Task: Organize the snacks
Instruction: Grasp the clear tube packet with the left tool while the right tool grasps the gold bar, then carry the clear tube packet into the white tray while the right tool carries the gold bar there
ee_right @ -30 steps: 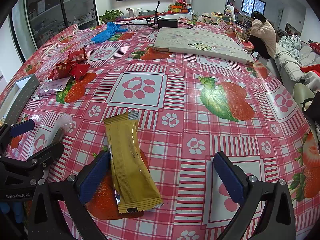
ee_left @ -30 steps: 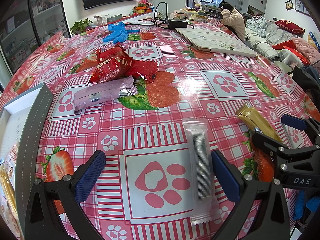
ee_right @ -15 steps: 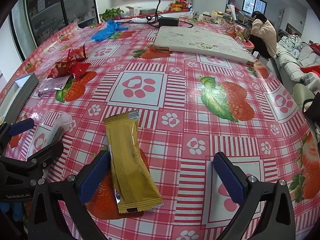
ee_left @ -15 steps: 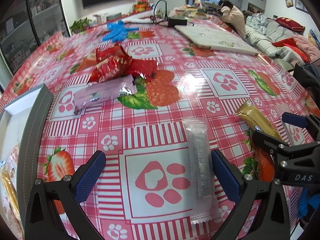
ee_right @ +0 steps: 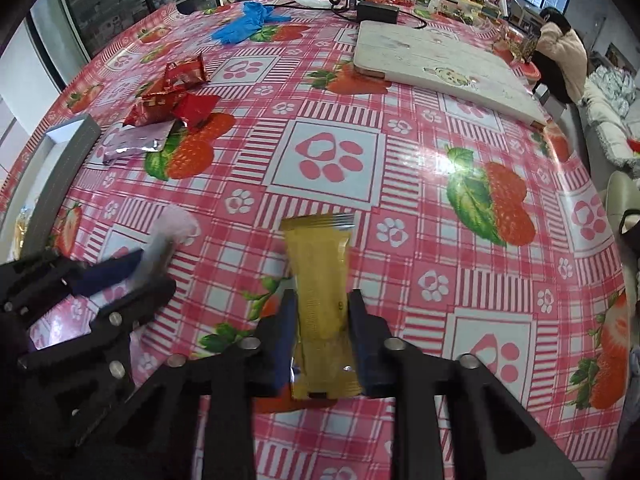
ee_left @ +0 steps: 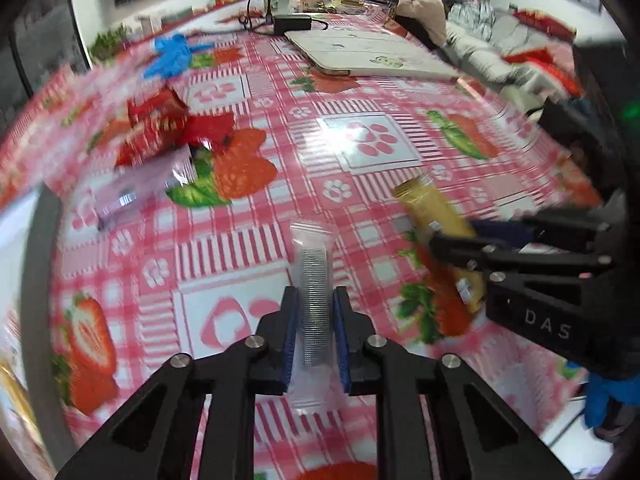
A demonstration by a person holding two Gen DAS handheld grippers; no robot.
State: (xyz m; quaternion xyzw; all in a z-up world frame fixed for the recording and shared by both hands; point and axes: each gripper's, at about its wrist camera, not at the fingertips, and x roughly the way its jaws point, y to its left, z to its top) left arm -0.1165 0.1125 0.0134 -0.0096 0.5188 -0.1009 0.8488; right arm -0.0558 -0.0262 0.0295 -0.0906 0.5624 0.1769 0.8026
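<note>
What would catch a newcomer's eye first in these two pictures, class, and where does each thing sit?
First, the two packets gripped at the bottom centre of each view: the left gripper is shut on a clear packet, the right gripper on a yellow packet; both jaws have just closed. Then the loud pink strawberry tablecloth, with red wrappers at its far left.

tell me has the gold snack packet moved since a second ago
Yes. In the right wrist view the gold snack packet lay angled beside the left jaw; now it stands straight between the closed jaws, its top nearer the paw-print square.
</note>
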